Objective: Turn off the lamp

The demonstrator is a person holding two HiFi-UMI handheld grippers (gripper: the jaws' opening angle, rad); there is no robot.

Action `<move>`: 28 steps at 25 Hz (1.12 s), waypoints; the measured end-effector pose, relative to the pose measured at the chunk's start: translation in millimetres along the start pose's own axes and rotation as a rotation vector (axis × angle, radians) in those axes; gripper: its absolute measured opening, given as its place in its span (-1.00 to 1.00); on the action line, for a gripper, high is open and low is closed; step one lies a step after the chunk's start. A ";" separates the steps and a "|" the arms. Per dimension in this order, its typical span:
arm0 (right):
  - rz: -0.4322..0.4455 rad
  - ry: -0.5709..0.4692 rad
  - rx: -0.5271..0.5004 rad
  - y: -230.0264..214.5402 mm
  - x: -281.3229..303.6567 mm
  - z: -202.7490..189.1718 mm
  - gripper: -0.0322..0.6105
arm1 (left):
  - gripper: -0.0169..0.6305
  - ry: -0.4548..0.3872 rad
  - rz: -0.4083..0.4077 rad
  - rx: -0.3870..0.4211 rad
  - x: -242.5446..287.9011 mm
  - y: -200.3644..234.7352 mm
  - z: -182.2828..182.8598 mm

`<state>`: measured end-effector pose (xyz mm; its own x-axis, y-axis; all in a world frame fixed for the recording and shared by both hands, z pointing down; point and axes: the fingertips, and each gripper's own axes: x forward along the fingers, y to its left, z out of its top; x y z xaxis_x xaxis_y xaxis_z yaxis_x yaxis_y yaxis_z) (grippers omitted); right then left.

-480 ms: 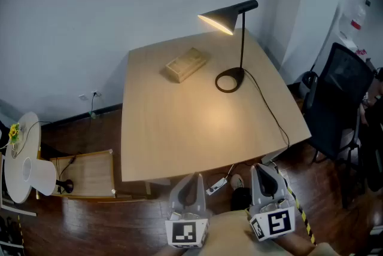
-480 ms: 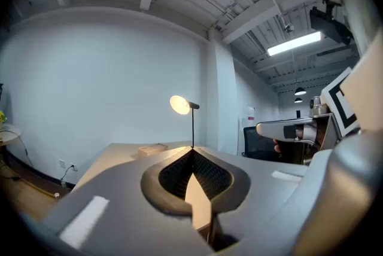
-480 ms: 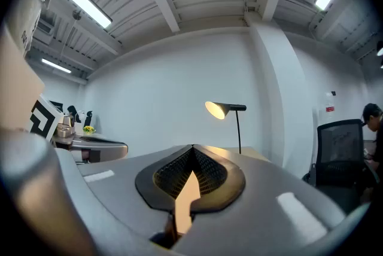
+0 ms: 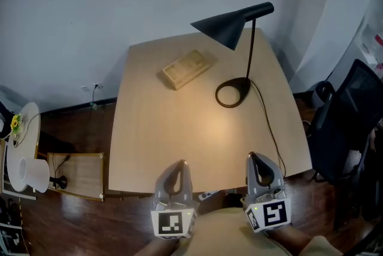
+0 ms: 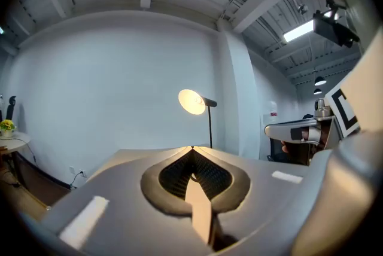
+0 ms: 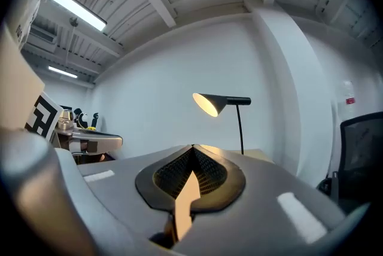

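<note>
Hovering at the near edge of the table (image 4: 155, 129), the left gripper (image 4: 179, 165) and the right gripper (image 4: 255, 158) sit side by side with their fingers pressed together and nothing between them. Each gripper view shows its two jaws meeting along a single seam. This reads as a resting, ready pose, since neither tool has anything to carry for this job. The lamp (image 4: 251, 48) stands well ahead of both sets of fingertips, slightly nearer the right pair's line. Its ring base (image 4: 233, 93) rests on the tabletop, and its dark cone shade (image 4: 230, 26) leans out over a wooden box (image 4: 187, 67) that lies ahead of the left fingers. The bulb glows in both gripper views and warm light pools on the wood, so the task looks not yet begun. A black cord (image 4: 272, 135) runs from the base back toward the right fingertips and drops over the table edge just beyond them. That probably makes the right gripper the likelier one to act, though no switch can be made out on the cord, stem or shade. Closed fingers would suit pressing a button with a single firm tip.
</note>
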<state>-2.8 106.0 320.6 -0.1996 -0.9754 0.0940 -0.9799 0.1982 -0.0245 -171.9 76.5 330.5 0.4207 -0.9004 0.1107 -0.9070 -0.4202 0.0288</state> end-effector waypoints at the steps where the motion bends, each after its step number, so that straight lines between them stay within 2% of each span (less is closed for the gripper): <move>1: 0.012 0.003 0.000 -10.6 12.4 0.6 -0.90 | -0.95 0.007 0.002 0.000 14.4 -5.4 3.2; 6: 0.049 0.005 -0.005 -61.9 57.1 5.8 -0.90 | -0.95 0.047 0.041 0.027 69.6 -21.0 -1.0; 18: 0.099 0.005 -0.042 -133.1 149.9 8.3 -0.90 | -0.95 0.012 0.112 0.068 156.1 -17.2 13.3; 23: 0.095 0.031 -0.047 -157.3 192.2 -8.6 -0.90 | -0.95 0.002 0.128 0.058 188.3 -10.9 4.6; 28: 0.089 0.058 -0.057 -181.6 229.4 -36.1 -0.90 | -0.95 0.041 0.132 0.029 217.4 -3.6 -14.1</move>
<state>129.3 -150.2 382.6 -0.2843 -0.9467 0.1517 -0.9566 0.2906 0.0212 -77.5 -116.2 368.4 0.2957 -0.9431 0.1524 -0.9532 -0.3017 -0.0175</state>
